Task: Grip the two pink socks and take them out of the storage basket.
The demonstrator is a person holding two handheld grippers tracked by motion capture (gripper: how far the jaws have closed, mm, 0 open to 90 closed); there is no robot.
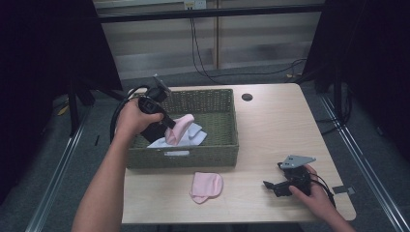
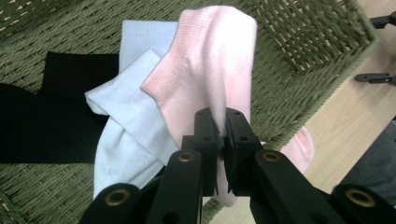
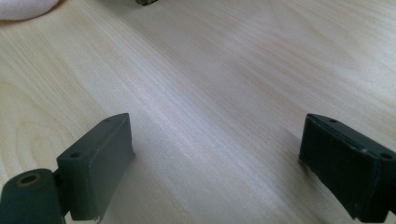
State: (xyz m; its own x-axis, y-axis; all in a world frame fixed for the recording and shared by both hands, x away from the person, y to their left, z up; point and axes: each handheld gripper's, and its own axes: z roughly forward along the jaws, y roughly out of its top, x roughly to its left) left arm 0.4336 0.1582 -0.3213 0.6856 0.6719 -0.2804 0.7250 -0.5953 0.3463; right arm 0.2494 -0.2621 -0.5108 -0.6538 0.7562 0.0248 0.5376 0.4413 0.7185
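Note:
My left gripper [image 1: 170, 129] hangs over the green wicker basket [image 1: 227, 150], shut on a pink sock [image 1: 181, 126] that dangles above the basket floor. In the left gripper view the jaws [image 2: 222, 126] pinch the lower part of this pink sock [image 2: 215, 65], and the cuff stands up beyond them. Under it lie a pale blue sock [image 2: 126, 126] and a black cloth [image 2: 42, 121]. A second pink sock [image 1: 207, 186] lies flat on the table in front of the basket. My right gripper [image 1: 270, 186] rests low at the table's front right, open with bare wood between its jaws [image 3: 217, 140].
The basket wall [image 2: 299, 60] rises close around the held sock. The wooden table [image 1: 275, 125] has a dark round hole [image 1: 247, 97] at the back. In the right gripper view, the second pink sock's edge [image 3: 21, 7] shows at top left.

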